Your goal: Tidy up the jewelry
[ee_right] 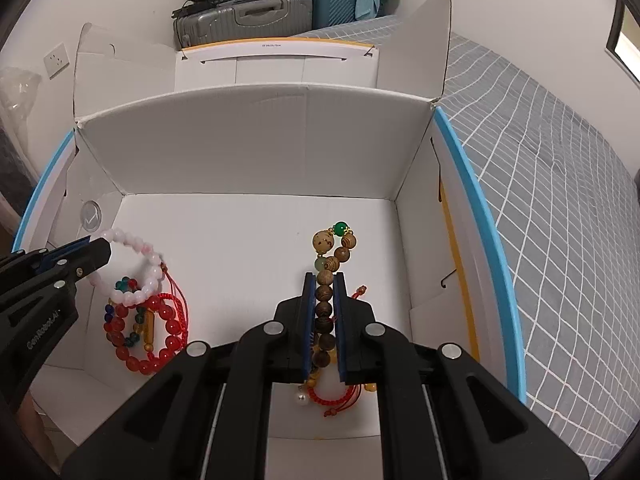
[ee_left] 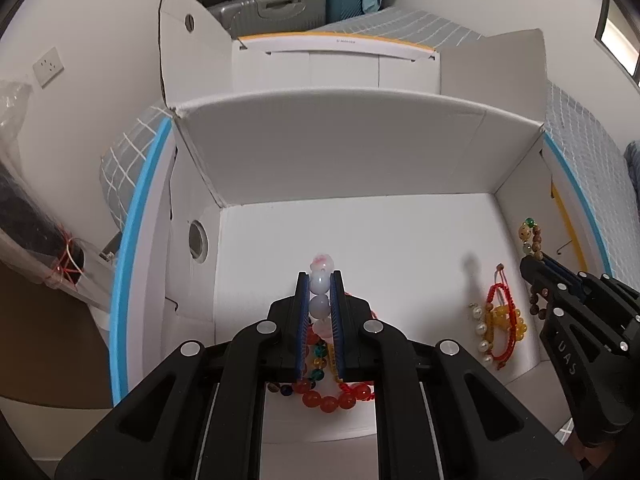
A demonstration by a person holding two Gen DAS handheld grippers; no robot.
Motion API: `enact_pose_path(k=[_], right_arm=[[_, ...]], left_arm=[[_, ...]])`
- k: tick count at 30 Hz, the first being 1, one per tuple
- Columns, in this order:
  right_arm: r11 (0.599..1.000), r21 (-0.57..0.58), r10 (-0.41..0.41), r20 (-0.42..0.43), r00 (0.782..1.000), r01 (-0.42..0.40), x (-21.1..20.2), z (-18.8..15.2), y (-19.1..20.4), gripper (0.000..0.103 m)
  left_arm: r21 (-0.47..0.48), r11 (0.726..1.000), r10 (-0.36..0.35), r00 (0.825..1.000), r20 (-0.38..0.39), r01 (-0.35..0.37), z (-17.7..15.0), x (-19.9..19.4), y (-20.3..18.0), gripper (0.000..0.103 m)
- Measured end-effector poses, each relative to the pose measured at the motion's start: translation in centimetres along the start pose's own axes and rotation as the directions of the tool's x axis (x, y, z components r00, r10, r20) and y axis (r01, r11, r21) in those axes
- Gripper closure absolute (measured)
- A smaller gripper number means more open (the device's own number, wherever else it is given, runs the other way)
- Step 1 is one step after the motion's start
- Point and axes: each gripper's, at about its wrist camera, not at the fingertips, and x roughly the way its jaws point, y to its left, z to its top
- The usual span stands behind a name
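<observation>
The left gripper [ee_left: 320,280] is seen clamped on a pale pink bead bracelet [ee_left: 320,294], with the beads squeezed between its two blue pads. Just under this gripper, a heap of red bead bracelets [ee_left: 328,398] and a string of mixed colored beads [ee_left: 316,360] is lying on the floor of the white cardboard box [ee_left: 360,152]. The pink bracelet appears to hang down onto this heap.

The right gripper [ee_right: 324,280] is seen clamped on a brown wooden bead bracelet [ee_right: 325,312]. A green bead [ee_right: 341,228] at the far end is sticking up past the fingertips. Under this gripper, a red cord bracelet [ee_right: 332,398] and a pearl [ee_right: 301,398] are found, close to the near edge of the box floor.

Farther off, the back wall of the box is reached, and behind it a second white box [ee_right: 276,68] and suitcases [ee_right: 248,20] are seen.

Trouble could be caused here. Round beads are slippery, so a bracelet could be dropped if the hold is loosened too soon. A red cord could be caught on the hanging beads, and the heap could be dragged along. The two heaps could also be mixed if a bracelet is let go in the wrong spot.
</observation>
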Motion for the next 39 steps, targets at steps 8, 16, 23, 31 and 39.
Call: enact_pose_path(k=[8, 16, 23, 31, 39], right_arm=[[1.000, 0.011, 0.004, 0.009, 1.000, -0.004, -0.7, 0.0, -0.2, 0.086], [0.999, 0.052, -0.018, 0.119, 0.993, 0.012, -4.4, -0.4, -1.4, 0.028], [0.997, 0.066, -0.050, 0.235, 0.971, 0.035, -8.5, -1.8, -2.8, 0.014], [0.997, 0.065, -0.064, 0.296, 0.953, 0.046, -11.6, -5.7, -4.0, 0.008], [0.994, 0.103, -0.055, 0.286, 0.957, 0.026, -12.6, -8.6, -5.0, 0.008]], left_arm=[[0.002, 1.000, -0.012, 1.000, 0.010, 0.012, 0.2, -0.6, -0.3, 0.082], [-0.001, 1.000, 0.011, 0.985, 0.174, -0.011, -1.0, -6.1, -1.1, 0.026], [-0.014, 1.000, -0.014, 0.967, 0.256, 0.018, -2.6, -9.2, -1.1, 0.009], [-0.036, 0.998, -0.028, 0.946, 0.324, 0.042, -6.2, -11.1, -1.2, 0.006], [-0.020, 0.998, -0.044, 0.939, 0.342, 0.054, -9.0, -12.2, -1.5, 0.006]])
